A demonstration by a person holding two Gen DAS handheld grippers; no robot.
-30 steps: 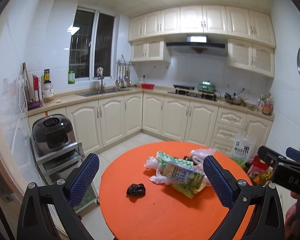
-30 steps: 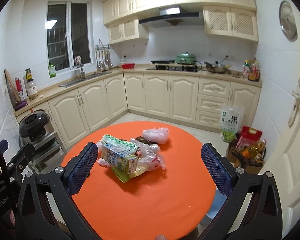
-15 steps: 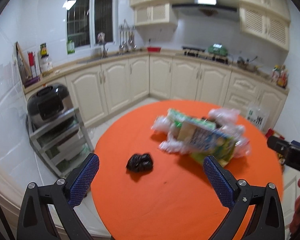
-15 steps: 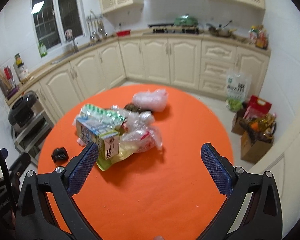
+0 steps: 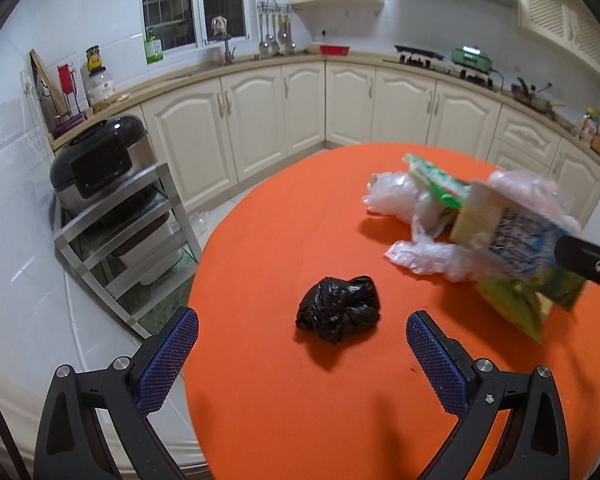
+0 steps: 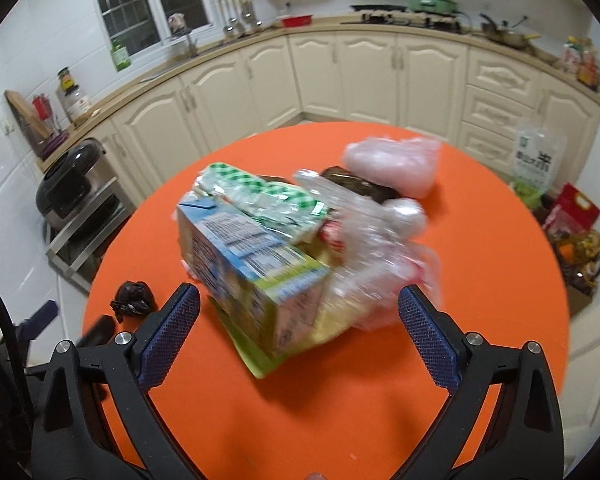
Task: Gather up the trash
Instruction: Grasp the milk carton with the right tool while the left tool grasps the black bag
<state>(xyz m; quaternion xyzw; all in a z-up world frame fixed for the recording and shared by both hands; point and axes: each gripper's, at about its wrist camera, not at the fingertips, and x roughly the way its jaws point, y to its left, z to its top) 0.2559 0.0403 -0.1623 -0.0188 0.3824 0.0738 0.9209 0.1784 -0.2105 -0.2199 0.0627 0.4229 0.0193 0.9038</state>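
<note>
Left wrist, black bag (image 5: 338, 309) nearer, larger

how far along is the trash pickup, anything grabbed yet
Nothing looks collected yet. Both tools are open and empty: the left tool is lined up on the crumpled black bag, and the right tool faces the pile with the carton and clear plastic bags. All of the trash on the orange table, including the pink bag, is left to pick up.
</note>
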